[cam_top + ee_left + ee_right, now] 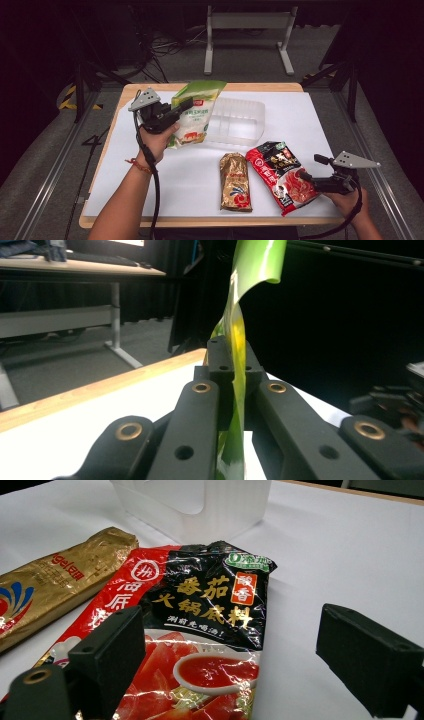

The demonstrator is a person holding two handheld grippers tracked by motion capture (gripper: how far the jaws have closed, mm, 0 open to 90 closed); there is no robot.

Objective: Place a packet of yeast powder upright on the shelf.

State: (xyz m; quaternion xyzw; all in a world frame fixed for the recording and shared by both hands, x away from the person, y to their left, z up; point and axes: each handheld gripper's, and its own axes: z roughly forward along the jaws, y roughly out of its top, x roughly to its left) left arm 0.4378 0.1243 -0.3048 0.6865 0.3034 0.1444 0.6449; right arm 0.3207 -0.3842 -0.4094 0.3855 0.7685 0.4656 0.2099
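Note:
My left gripper (pixel 184 106) is shut on the edge of a green-and-white pouch (pixel 197 122) and holds it upright above the table's back left. In the left gripper view the thin green edge of the pouch (pixel 257 262) stands pinched between the closed jaws of that gripper (pixel 234 359). A red-and-black sauce pouch (pixel 281 175) lies flat at the front right, with a gold pouch (pixel 235 182) to its left. My right gripper (pixel 309 168) rests open at the red pouch's right edge. In the right gripper view its jaws (pixel 235 645) stand wide over the red pouch (pixel 210 605).
A clear plastic bin (pixel 241 121) stands at the table's back middle, just right of the lifted pouch; in the right gripper view the bin (pixel 200 505) sits behind the red pouch and the gold pouch (pixel 55 585). A white mat (pixel 300 120) covers the wooden table.

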